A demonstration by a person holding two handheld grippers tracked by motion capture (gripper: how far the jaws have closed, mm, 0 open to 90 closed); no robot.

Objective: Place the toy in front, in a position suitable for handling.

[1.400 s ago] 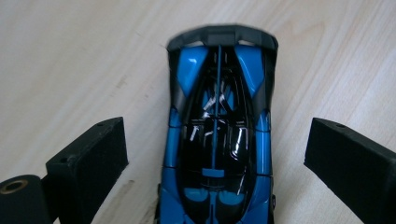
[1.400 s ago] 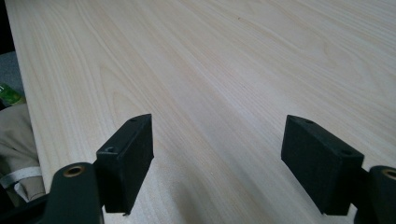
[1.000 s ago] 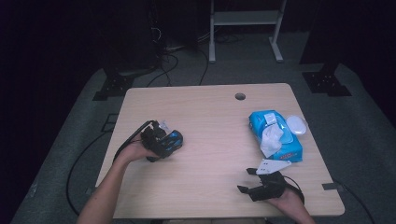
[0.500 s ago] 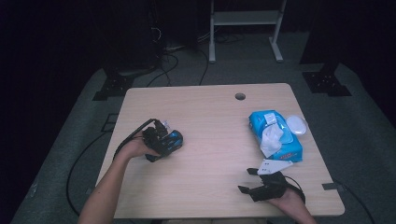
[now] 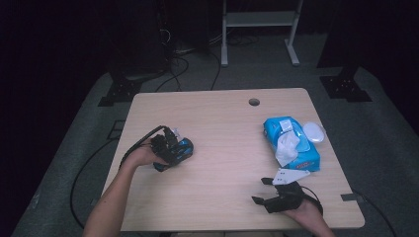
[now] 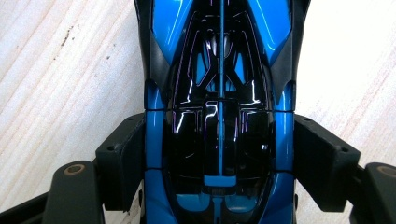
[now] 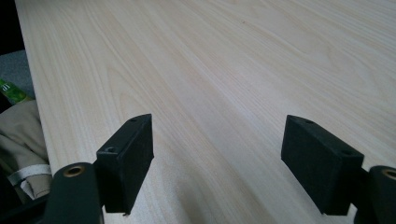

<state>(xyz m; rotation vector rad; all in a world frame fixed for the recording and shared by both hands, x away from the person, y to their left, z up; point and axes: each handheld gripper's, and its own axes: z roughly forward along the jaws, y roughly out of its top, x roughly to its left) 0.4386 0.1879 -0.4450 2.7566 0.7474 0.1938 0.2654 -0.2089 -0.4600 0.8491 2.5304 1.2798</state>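
A glossy blue and black toy car [image 6: 219,70] lies on the light wooden table [image 5: 222,123], left of the middle. My left gripper [image 6: 219,154] straddles it from behind. Its jaws have just been closing, and both pads [image 6: 123,158] now sit against the car's sides. In the high view the person's left hand holds that gripper [image 5: 177,150] over the car [image 5: 185,146]. My right gripper [image 5: 262,190] rests near the table's front right edge. In its own view the right gripper [image 7: 217,163] stands open over bare wood with nothing between the jaws.
A blue pack of wet wipes [image 5: 296,148] with a white wipe pulled out lies at the right side, with a white round lid [image 5: 314,132] beside it. A cable hole [image 5: 254,102] sits near the far edge. Cables trail off the table's left side.
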